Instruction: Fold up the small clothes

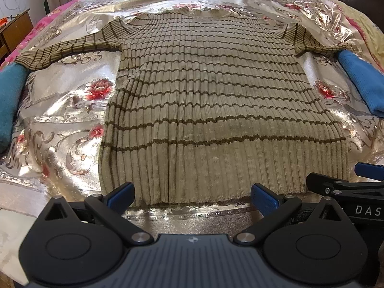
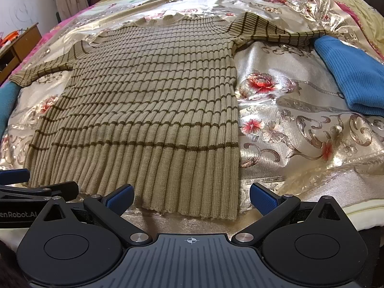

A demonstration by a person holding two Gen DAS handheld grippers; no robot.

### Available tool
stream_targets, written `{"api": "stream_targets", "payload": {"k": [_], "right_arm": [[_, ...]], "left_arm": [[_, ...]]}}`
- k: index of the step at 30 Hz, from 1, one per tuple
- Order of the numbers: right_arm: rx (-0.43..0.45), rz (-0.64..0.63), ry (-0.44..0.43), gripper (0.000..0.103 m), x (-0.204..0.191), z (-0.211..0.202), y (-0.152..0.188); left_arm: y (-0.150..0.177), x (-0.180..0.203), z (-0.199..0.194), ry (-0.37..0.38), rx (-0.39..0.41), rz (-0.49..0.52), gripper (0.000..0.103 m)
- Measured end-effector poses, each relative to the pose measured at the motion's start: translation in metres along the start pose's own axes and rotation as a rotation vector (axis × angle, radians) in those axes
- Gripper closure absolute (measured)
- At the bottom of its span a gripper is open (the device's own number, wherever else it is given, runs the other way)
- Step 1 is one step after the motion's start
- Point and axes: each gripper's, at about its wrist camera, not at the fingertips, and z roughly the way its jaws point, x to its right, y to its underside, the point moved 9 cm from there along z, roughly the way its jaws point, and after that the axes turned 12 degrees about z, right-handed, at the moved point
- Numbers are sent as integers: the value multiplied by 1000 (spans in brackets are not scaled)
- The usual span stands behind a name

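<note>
fingers (image 1: 121, 198) wide apart — holding nothing | hem of striped sweater (image 1: 216, 110) between

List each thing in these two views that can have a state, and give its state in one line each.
striped sweater: spread flat, unfolded, sleeves out to both sides.
left gripper: open, empty, at the hem.
right gripper: open, empty, at the hem.
blue garment: lying at the right sleeve end.
teal garment: at the left sleeve end, partly cut off.
</note>
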Motion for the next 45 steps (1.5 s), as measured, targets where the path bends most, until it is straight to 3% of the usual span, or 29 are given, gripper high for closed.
{"api": "stream_targets", "payload": {"k": [6,12,19,24,33,45], "right_arm": [[18,25,-35,2,2,-5,-6],[109,77,-41,8,18,-8,-41],[231,219,-15,15,73,5,-126],[278,333,25,18,125,31,-191],[258,486,89,27,193,90,-274],[254,572,129,27,219,136,-315]], "left_arm": [[-10,0,-5,-15,22,24,0],[-48,4,-5,-10,78,68,0],[-103,20,6,10,157,102,0],[-132,38,26,33,163,133,0],[-184,63,64,51,173,152,0],[-209,79,90,72,161,143,0]]}}
